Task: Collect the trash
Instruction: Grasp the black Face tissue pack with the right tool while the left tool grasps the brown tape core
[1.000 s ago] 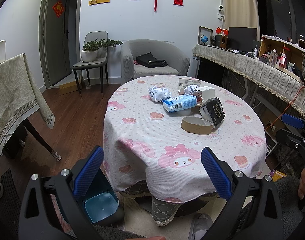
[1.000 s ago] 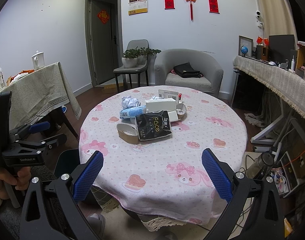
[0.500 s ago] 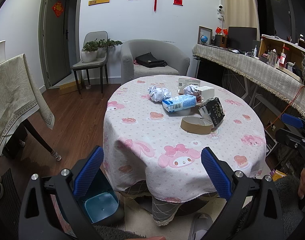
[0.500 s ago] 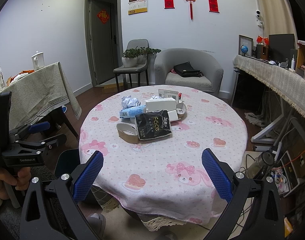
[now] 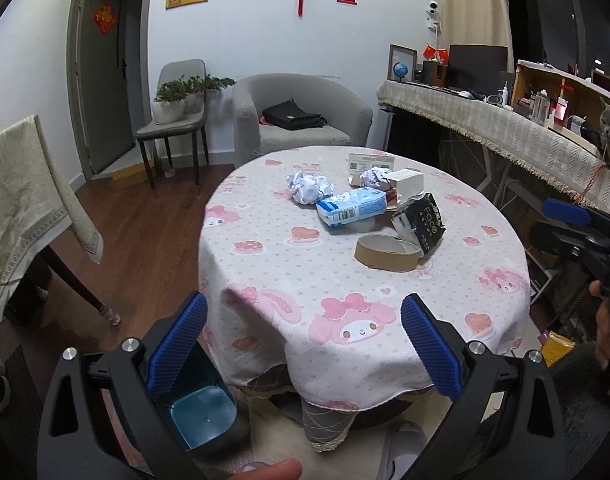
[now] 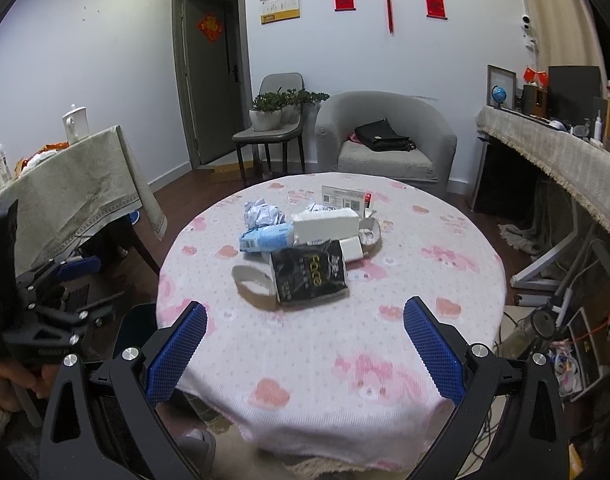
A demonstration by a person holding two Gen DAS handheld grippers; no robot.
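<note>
My left hand-held gripper (image 5: pixel 303 340) is spread wide and holds nothing; it hangs short of the near edge of the round bench (image 5: pixel 265 280). Below it, at about 7 o'clock, a dark bin (image 5: pixel 203 410) with a blue inside stands on the floor beside the bench. My right hand-held gripper (image 6: pixel 305 344) is also spread and empty, over the bench's near rim.

The trash sits in one cluster past the middle of the bench, toward 12 o'clock. From left to right in the left wrist view: a crumpled ball of white paper (image 5: pixel 308 187), a light blue packet (image 5: pixel 351 206) with a barcode lying on its side, a flattened brown cardboard tape ring (image 5: pixel 387 253), a white box (image 5: pixel 405 182), and a black pouch (image 5: pixel 421 222) with gold lettering, leaning against the ring.

The bench wears a white cloth with pink cartoon rabbits and hearts. Behind it stand a grey armchair (image 5: pixel 301 116) holding a black bag (image 5: pixel 293 116), a chair with potted plants, a dark wood floor and red wall hangings.
</note>
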